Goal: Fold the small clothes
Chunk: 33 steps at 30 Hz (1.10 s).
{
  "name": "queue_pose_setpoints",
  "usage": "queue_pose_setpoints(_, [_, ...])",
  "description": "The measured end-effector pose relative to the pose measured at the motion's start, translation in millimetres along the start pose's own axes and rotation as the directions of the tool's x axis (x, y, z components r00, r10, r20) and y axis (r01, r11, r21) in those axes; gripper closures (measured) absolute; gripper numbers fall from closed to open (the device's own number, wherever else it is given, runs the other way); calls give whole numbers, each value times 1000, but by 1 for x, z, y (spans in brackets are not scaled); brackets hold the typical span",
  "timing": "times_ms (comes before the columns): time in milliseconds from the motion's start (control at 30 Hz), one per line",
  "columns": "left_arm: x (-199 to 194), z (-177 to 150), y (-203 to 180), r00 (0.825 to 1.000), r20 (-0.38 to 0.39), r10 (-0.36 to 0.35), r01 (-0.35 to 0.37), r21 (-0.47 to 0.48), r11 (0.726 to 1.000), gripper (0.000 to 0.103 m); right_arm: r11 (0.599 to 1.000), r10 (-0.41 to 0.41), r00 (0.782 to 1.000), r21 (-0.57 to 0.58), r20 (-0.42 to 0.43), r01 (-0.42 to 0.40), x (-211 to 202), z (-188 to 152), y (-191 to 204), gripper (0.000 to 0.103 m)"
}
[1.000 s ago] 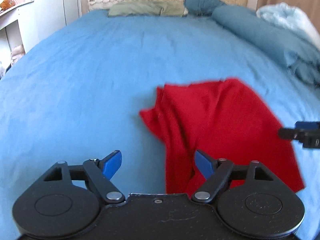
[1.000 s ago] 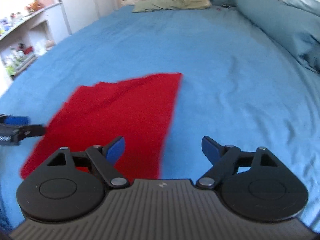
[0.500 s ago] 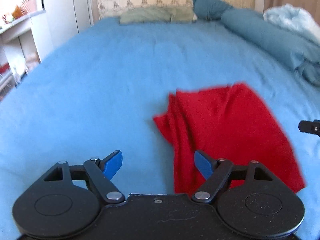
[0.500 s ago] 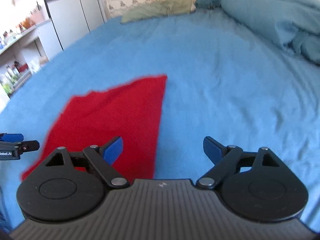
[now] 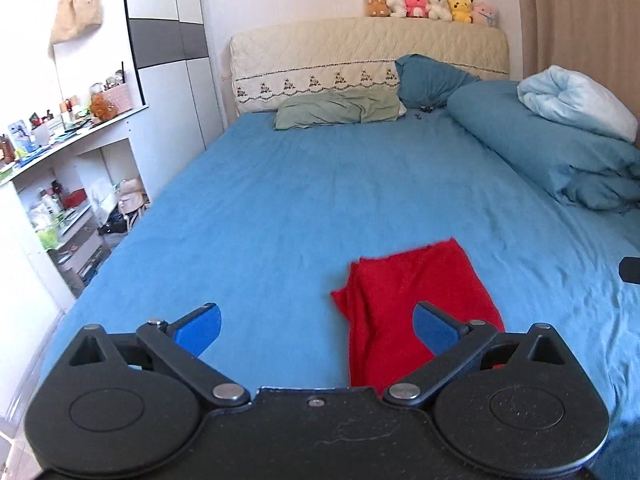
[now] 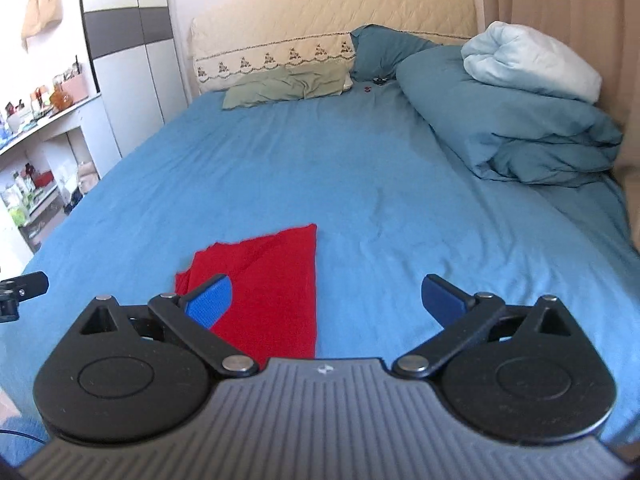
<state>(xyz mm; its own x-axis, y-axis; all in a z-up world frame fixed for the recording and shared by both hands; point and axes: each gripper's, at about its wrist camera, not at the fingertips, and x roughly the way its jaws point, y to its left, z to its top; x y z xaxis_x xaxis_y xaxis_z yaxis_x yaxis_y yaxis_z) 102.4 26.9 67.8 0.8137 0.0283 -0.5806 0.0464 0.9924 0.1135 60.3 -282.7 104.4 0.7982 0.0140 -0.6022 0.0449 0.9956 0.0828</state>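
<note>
This is a bedroom in a home. A wide bed (image 5: 320,184) under a blue sheet fills most of both views, with a padded cream headboard (image 5: 368,52) at its far end and a row of small plush toys (image 5: 430,4) along the top. A green pillow (image 5: 340,110) lies against the headboard, and a rolled teal duvet (image 6: 508,128) with a pale blue blanket (image 6: 532,64) sits along one side. Beside the bed stand a white and grey wardrobe (image 5: 168,60) and cluttered open shelves (image 5: 68,184), with a cloth bag (image 5: 76,12) hanging above and a beige curtain (image 6: 560,12) opposite.
</note>
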Motion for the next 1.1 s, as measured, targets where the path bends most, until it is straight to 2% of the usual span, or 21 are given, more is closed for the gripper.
queue_pose_setpoints(233, [-37,-41,-2,1000,-24,-9,8,-51,999,0,998,-40,997,-46,-59,37,-49,-43,12,0])
queue_pose_setpoints(400, [-46,-61,-9,998,-56,-21,19,-33,999,0,997,-50,993,-66,-107,43,-55,-71,20,0])
queue_pose_setpoints(567, [-51,-71,-20,998,-50,-38,37,-18,999,0,996,-62,988,-70,-139,52,-53,-90,25,0])
queue_pose_setpoints(1100, [-54,-73,-25,999,-15,-41,41,3,999,0,996,-77,988,-54,-136,71,-61,-92,22,0])
